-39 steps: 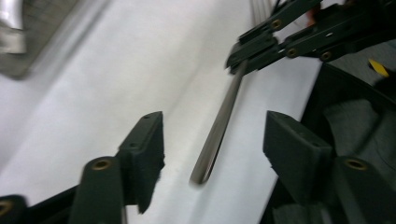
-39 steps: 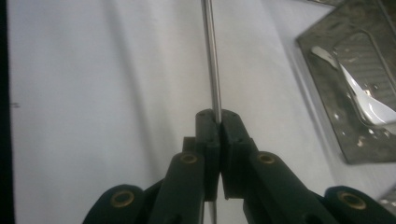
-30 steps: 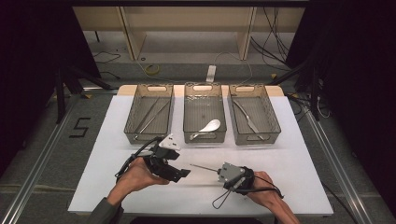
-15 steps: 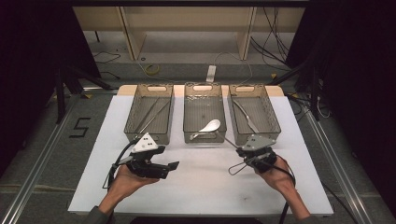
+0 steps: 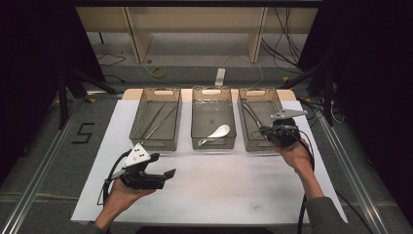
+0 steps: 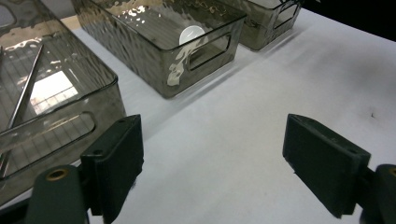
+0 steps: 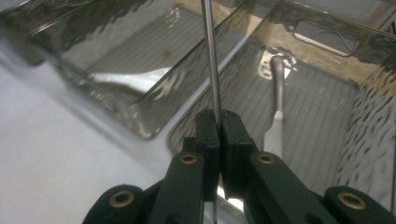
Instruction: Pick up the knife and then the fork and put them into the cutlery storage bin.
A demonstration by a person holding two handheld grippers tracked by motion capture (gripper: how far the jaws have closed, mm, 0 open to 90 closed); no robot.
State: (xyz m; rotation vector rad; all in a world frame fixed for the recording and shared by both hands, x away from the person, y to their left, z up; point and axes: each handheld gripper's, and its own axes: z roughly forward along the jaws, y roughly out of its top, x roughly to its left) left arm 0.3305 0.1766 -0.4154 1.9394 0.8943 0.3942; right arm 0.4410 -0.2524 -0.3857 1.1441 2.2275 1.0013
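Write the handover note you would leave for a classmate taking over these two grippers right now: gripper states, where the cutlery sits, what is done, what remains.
Right gripper: shut on a thin metal rod, held over the right bin.
Left gripper: jaws have just been opening, nothing between them, above the white mat near the left bin.
Bins: left holds thin metal pieces, middle bin a white spoon, right a metal utensil.
Done: rod lifted off the mat.
Left: probably lower and release it into the right bin.
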